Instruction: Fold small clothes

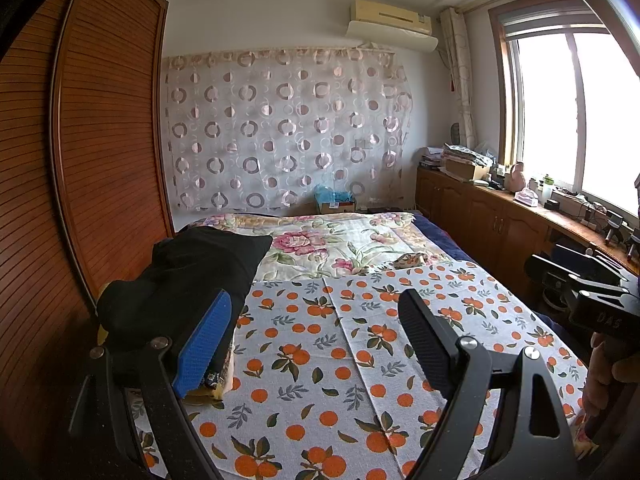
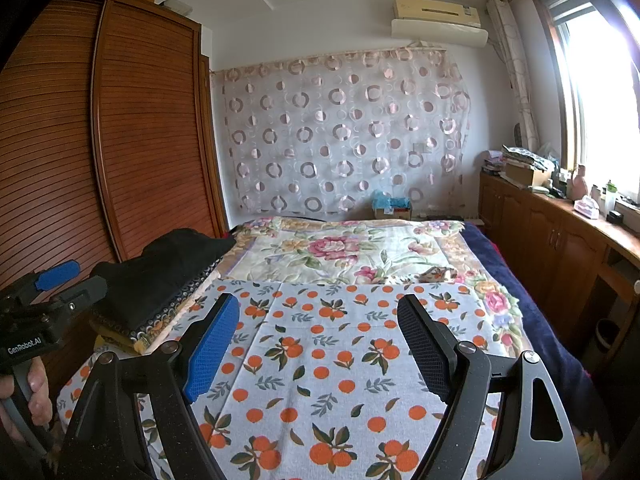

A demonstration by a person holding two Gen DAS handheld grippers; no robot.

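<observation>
Both tongs gape above the orange-print cloth (image 2: 320, 360); black stack (image 2: 168, 272) beside, perhaps touching.

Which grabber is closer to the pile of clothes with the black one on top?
The left gripper. The stack of clothes lies right beside its blue finger. The right gripper hangs further along the bed, with the left gripper between it and the stack. Both stand open and empty.
</observation>
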